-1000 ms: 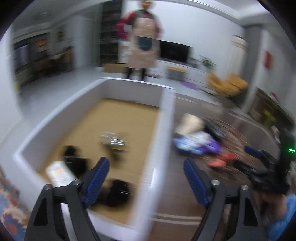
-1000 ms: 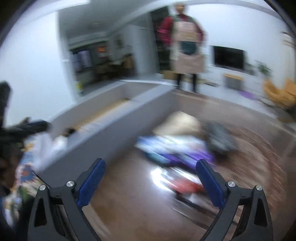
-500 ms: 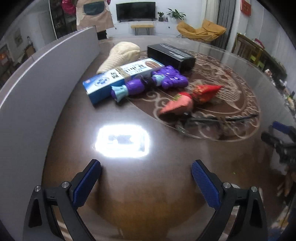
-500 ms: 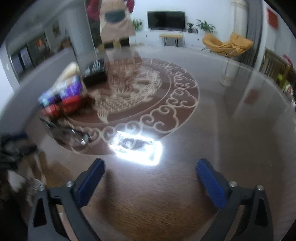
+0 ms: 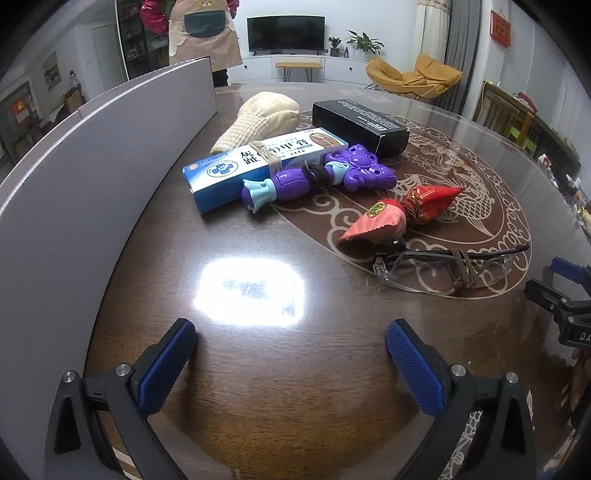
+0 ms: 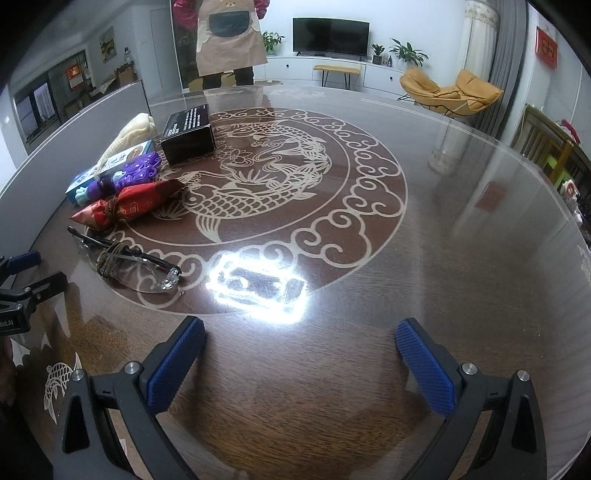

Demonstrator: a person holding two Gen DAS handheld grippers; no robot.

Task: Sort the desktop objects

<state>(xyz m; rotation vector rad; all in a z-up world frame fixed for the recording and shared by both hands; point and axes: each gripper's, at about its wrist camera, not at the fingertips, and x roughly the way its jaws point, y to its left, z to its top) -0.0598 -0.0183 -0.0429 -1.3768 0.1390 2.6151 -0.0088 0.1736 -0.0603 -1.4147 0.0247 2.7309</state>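
Note:
On the round brown table lie a blue-and-white box [image 5: 255, 166], a purple toy [image 5: 317, 177], a red wrapped packet [image 5: 402, 214], clear glasses [image 5: 443, 266], a black box [image 5: 358, 125] and a cream knitted mitt [image 5: 262, 118]. My left gripper [image 5: 291, 354] is open and empty, low over the table in front of them. My right gripper [image 6: 301, 350] is open and empty, over the table to the right of the glasses [image 6: 129, 264]. The red packet [image 6: 125, 206], purple toy [image 6: 129, 173] and black box [image 6: 188, 133] show at the left of the right wrist view.
A grey bin wall [image 5: 74, 177] stands along the table's left side. A person in an apron [image 6: 229, 33] stands beyond the table. A lamp glare [image 5: 251, 291] lies on the glossy top. The right gripper's fingers [image 5: 565, 291] show at the left view's right edge.
Both grippers swung from over the grey bin to the table and have settled low in front of the pile. Both stayed open and empty.

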